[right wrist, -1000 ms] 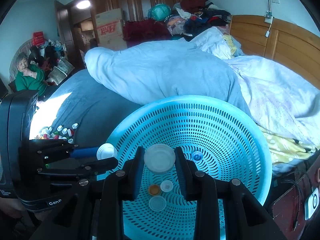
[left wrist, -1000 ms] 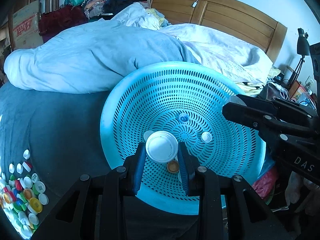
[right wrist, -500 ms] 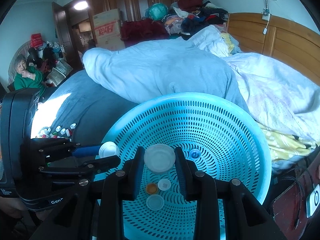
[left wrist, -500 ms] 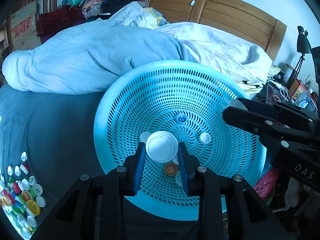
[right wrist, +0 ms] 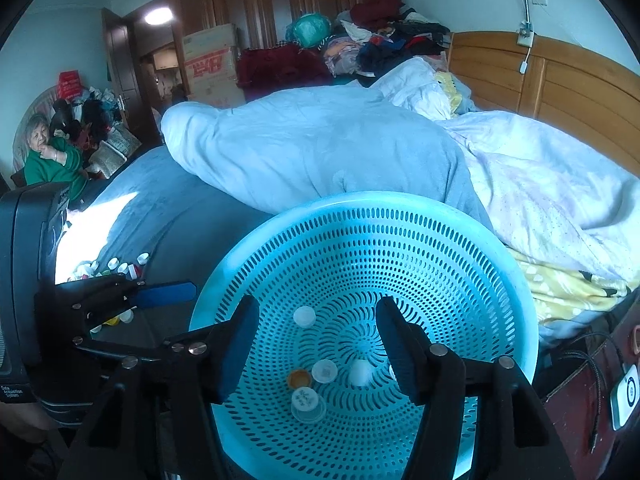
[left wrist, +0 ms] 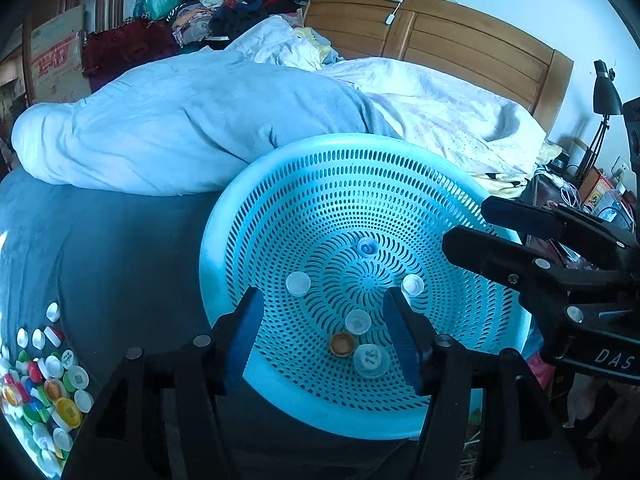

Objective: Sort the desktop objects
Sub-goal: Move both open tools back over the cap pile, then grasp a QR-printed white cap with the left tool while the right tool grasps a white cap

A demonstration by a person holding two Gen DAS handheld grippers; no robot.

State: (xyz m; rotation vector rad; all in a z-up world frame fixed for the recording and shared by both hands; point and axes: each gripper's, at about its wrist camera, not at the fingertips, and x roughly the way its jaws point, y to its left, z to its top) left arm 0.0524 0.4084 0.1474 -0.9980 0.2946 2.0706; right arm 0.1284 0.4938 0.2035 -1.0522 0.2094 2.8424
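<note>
A teal perforated basket (left wrist: 224, 248) (right wrist: 516, 300) lies on the dark blue bedsheet. Inside it are several bottle caps: white ones (left wrist: 298, 283) (left wrist: 413, 285), a blue one (left wrist: 367, 247), an orange one (left wrist: 343, 344) (right wrist: 299, 378) and a larger white lid (left wrist: 371, 360) (right wrist: 308, 400). My left gripper (left wrist: 324, 332) hovers over the basket's near side, its jaws opening with nothing between the blue pads. My right gripper (right wrist: 318, 346) hangs over the basket as well, jaws opening and empty. Only caps on the basket floor show through both gaps.
A pile of mixed coloured caps (left wrist: 40, 380) (right wrist: 112, 268) lies on the sheet left of the basket. A rolled pale blue duvet (left wrist: 180, 132) lies behind it. A person in green (right wrist: 52, 164) sits far left. Clutter and a lamp (left wrist: 604, 92) stand at the right.
Both grippers held a round white lid between their pads; both have opened and the lids now lie in the basket among the other caps. Neither hand has shifted.
</note>
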